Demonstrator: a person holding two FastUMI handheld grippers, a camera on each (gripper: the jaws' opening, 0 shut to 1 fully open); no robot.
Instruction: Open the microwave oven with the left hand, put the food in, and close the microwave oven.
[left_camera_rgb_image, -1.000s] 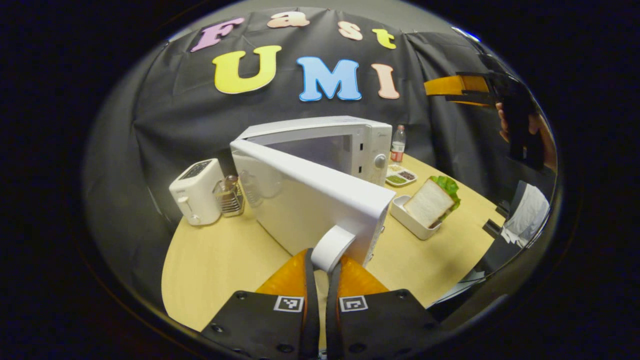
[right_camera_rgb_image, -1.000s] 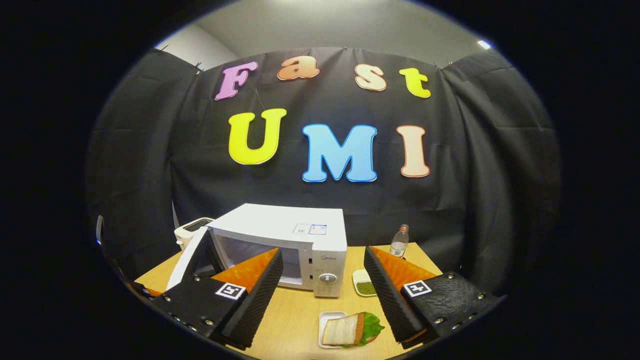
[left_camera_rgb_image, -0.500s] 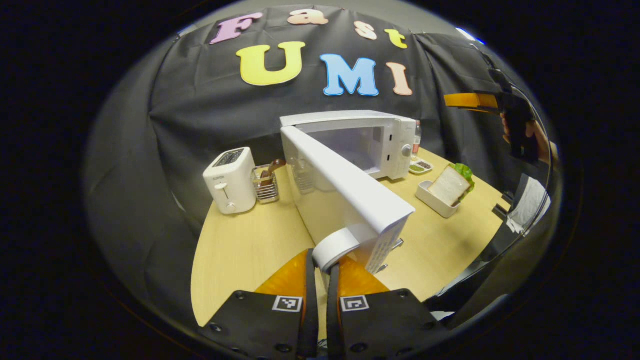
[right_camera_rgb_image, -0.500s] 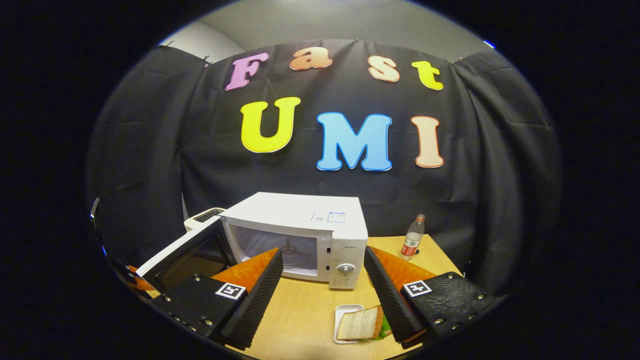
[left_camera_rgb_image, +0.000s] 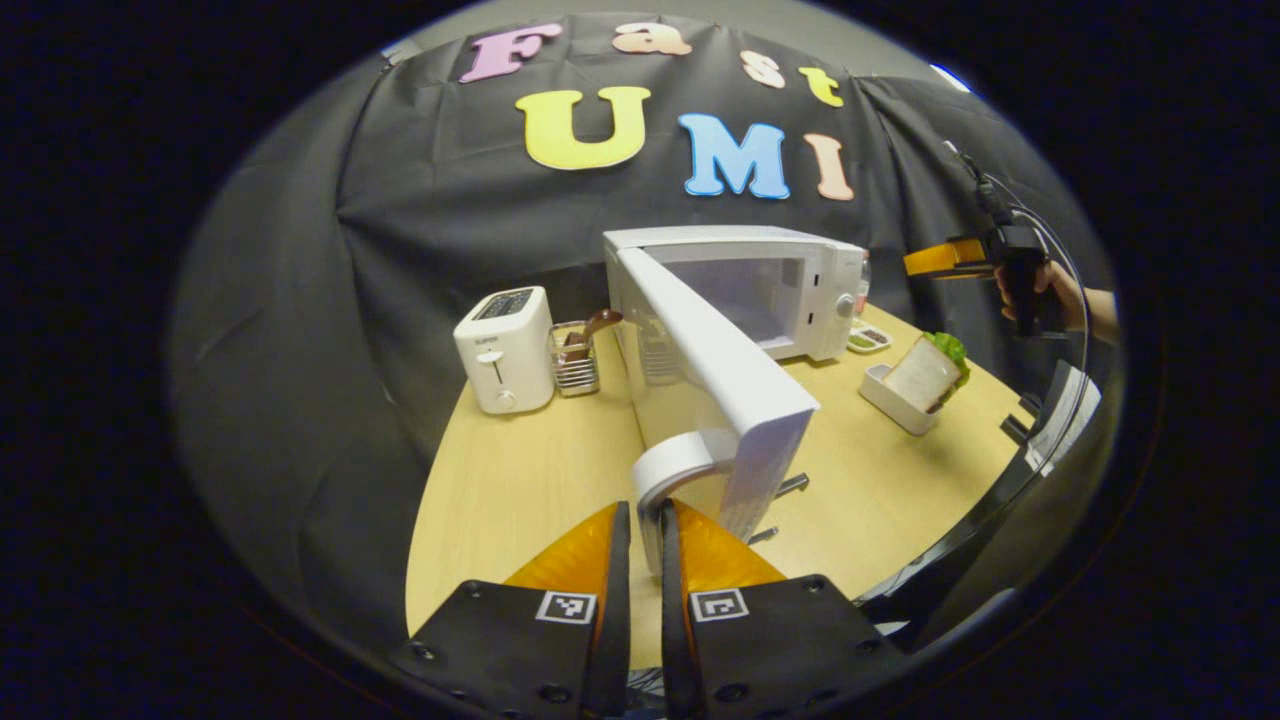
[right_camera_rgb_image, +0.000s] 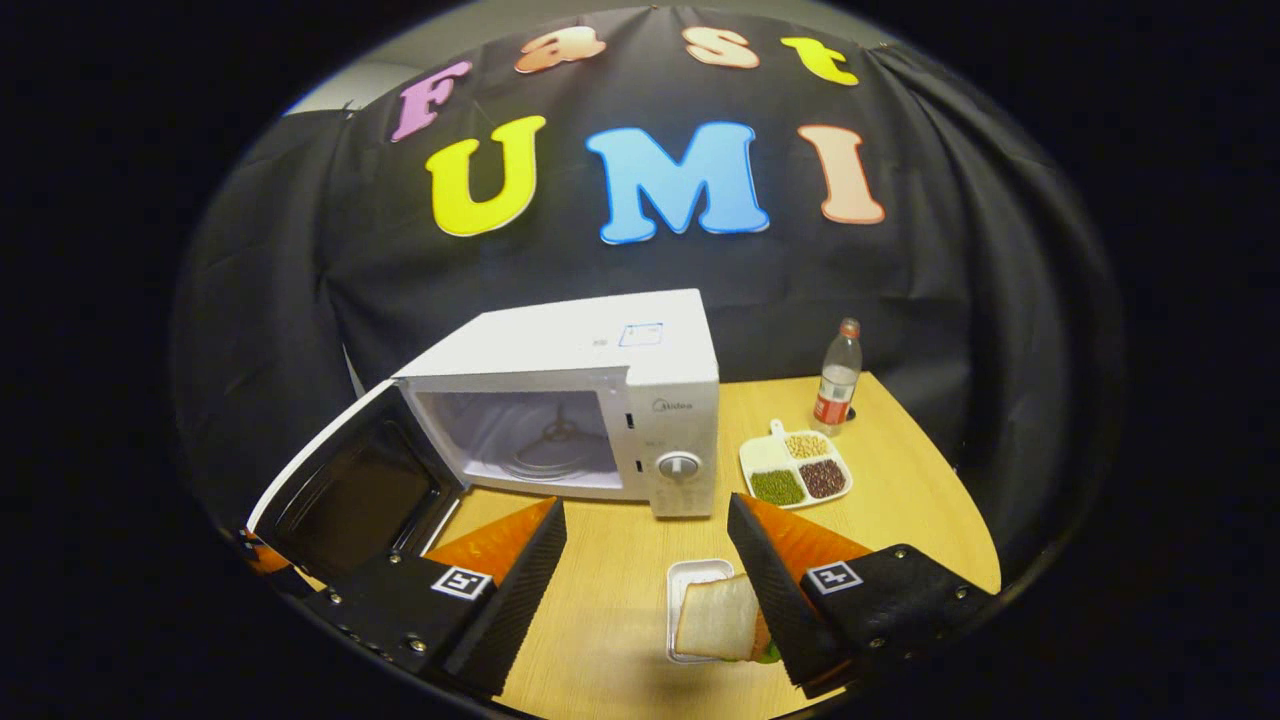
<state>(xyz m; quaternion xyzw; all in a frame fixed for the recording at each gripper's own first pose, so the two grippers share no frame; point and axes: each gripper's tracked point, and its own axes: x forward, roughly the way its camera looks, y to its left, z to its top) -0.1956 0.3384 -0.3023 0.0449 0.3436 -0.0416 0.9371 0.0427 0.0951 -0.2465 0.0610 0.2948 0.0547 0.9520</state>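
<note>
Here the left gripper is clamped on the curved white handle of the white microwave oven's door, both fingers pinching it at the door's free edge, presumably because that gives the most leverage for the swing. The white box-shaped microwave oven stands wide open on the pale wooden table, its cavity and turntable exposed. The right gripper hovers above the table with its fingers spread apart, seemingly lined up over the food: a slice of white bread with green lettuce leaning in a small white tray just in front of the oven, ready for pickup.
</note>
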